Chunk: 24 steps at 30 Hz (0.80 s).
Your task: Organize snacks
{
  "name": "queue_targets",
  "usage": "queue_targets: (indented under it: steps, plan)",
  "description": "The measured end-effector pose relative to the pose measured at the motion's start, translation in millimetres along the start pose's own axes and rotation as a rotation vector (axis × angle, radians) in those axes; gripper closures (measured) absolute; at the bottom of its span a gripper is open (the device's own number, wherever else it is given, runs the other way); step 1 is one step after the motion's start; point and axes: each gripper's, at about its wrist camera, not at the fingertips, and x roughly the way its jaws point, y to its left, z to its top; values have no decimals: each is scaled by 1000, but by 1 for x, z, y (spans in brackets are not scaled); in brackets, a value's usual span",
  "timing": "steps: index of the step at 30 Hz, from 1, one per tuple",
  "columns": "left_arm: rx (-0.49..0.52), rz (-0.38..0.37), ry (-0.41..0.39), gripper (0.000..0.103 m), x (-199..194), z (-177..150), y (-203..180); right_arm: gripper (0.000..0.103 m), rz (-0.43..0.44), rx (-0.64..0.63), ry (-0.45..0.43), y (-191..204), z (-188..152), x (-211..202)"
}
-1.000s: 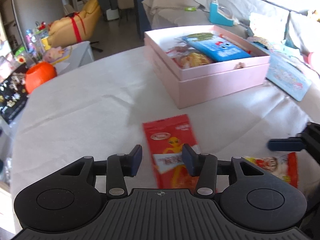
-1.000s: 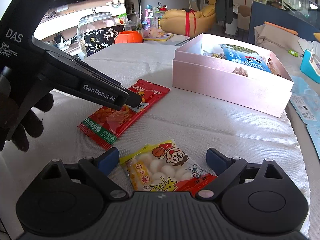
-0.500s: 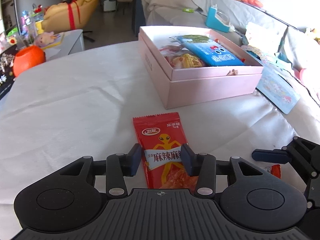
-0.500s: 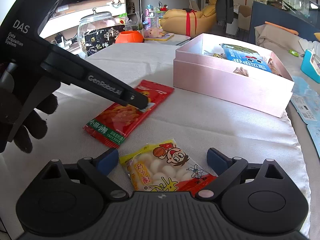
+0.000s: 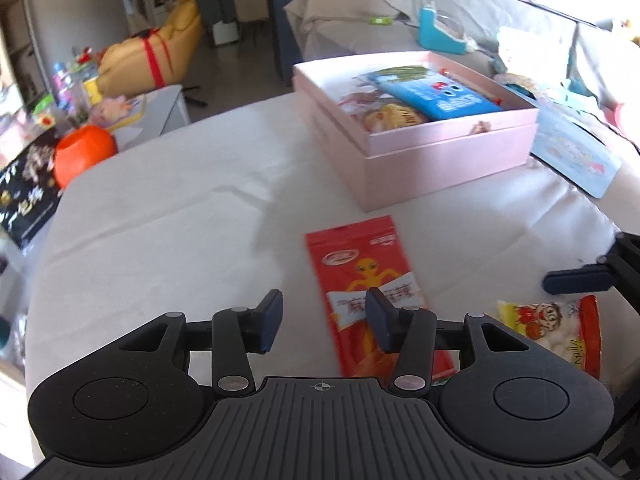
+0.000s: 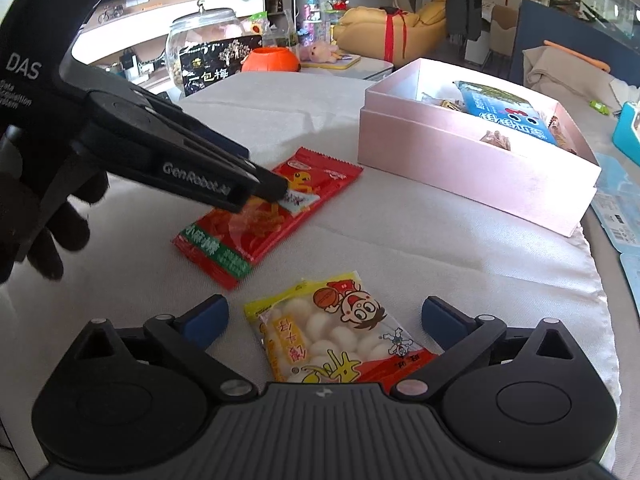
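My left hand-held gripper [image 5: 322, 320] angles down toward the worktop, its jaws part-way apart and opening, the two dark blue pads [image 5: 271, 320] clear of each other with nothing pressed between them. My gloved left hand [image 6: 38, 216] wraps its handle at the near left. My right hand-held gripper [image 6: 325, 318] tilts down likewise, jaws opening to their widest, pads [image 6: 208, 316] far apart and gripping nothing.
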Motion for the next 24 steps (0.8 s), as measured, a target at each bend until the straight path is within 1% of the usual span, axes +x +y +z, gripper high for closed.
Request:
queue_targets:
  steps: [1,2,5,6,8,9,12,14,16,17,18,19,20,24]
  plan:
    - [-13,-6,2,52,-1,0,3,0,1,0,0,0,-1,-1]
    - [-26,-25,6,55,-2,-1,5,0,3,0,1,-1,-2,-2]
    - [-63,-104,-5,55,-10,-1,7,1,26,4,16,-5,-6,-9]
    - [-69,-120,-14,55,-13,0,6,1,32,5,22,-6,-9,-14]
    - [-66,-128,-17,55,-13,1,1,1,20,3,14,-10,-18,-26]
    - [-58,-126,-12,55,-11,2,-2,1,-5,-2,8,-12,-23,-31]
    - [-29,-122,14,54,-2,0,-15,2,-164,-19,-15,-20,-34,-40]
    - [-5,-112,8,52,-1,-1,-22,2,-249,14,-24,-30,-35,-42]
    - [16,-116,11,51,-1,-1,-27,2,-301,66,-25,-42,-34,-39]
    - [30,-118,14,51,-1,-1,-29,1,-294,99,-25,-49,-35,-38]
    - [35,-116,14,51,-1,-1,-29,1,-268,145,-23,-55,-34,-36]
    - [32,-116,13,51,-1,-1,-27,1,-242,195,-19,-62,-34,-34]
    - [22,-108,11,49,-1,-1,-25,1,-231,215,-18,-65,-35,-32]
    - [-17,-23,-5,49,6,1,-13,1,-241,204,-28,-62,-37,-31]
